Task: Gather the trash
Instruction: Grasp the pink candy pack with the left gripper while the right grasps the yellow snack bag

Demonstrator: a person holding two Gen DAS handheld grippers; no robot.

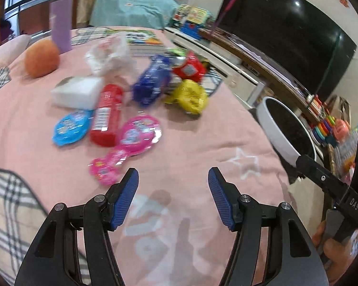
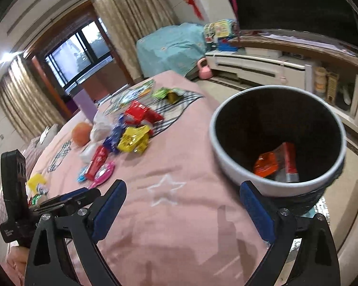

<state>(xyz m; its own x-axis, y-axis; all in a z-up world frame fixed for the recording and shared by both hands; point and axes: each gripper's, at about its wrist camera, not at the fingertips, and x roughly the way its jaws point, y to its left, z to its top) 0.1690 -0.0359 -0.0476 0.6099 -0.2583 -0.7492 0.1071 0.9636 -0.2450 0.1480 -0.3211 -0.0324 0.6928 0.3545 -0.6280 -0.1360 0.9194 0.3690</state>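
Crinkled foil and plastic wrappers lie scattered on the pink bedspread [image 1: 202,128]: a yellow packet [image 1: 191,96], a blue packet [image 1: 152,81], a red packet [image 1: 189,68], a long red wrapper [image 1: 106,115], and round pink [image 1: 139,134] and light-blue lids [image 1: 70,127]. Beside them sit a white box [image 1: 77,93] and an orange fruit [image 1: 41,58]. The round white-rimmed black bin [image 2: 278,143] stands just off the bed's edge, holding an orange wrapper [image 2: 266,164]. The left gripper [image 1: 173,186] and right gripper [image 2: 182,200] both hover over the bedspread, fingers apart and empty.
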